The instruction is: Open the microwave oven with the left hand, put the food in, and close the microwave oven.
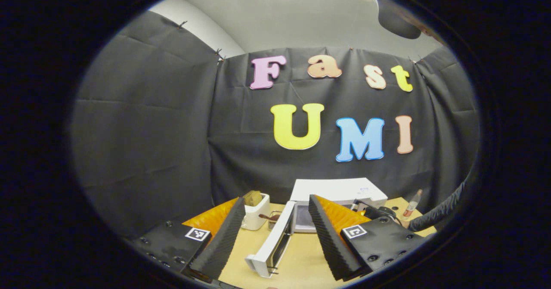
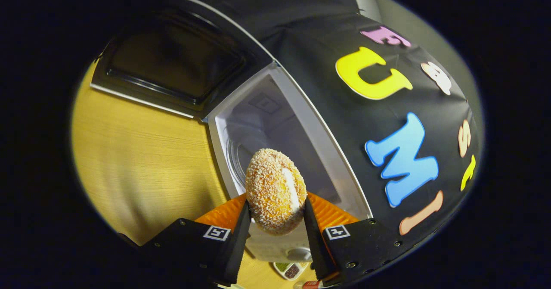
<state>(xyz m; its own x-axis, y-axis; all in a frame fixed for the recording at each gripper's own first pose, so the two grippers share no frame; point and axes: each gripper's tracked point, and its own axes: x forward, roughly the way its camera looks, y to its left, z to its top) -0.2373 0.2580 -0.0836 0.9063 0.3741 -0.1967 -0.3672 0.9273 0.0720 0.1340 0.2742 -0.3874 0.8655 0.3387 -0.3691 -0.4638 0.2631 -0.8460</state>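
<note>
A white microwave (image 1: 340, 190) stands on the wooden table (image 1: 301, 263), its door (image 1: 271, 246) swung wide open toward me. My left gripper (image 1: 275, 200) hangs open and empty in front of it, one finger on each side of the door. In the right gripper view, which is tilted, my right gripper (image 2: 276, 205) is shut on a round crumb-coated bun (image 2: 273, 190). It holds the bun just in front of the open microwave cavity (image 2: 262, 121). The dark inner side of the door (image 2: 172, 60) lies at the upper left. The right gripper (image 1: 379, 213) and a dark sleeve (image 1: 439, 213) also show beside the microwave.
A white toaster (image 1: 256, 213) with a slice of bread stands left of the microwave. A small bottle (image 1: 412, 203) stands at the far right of the table. A small tray (image 2: 290, 270) lies below the microwave's front. Bare table (image 2: 137, 160) stretches beside the door.
</note>
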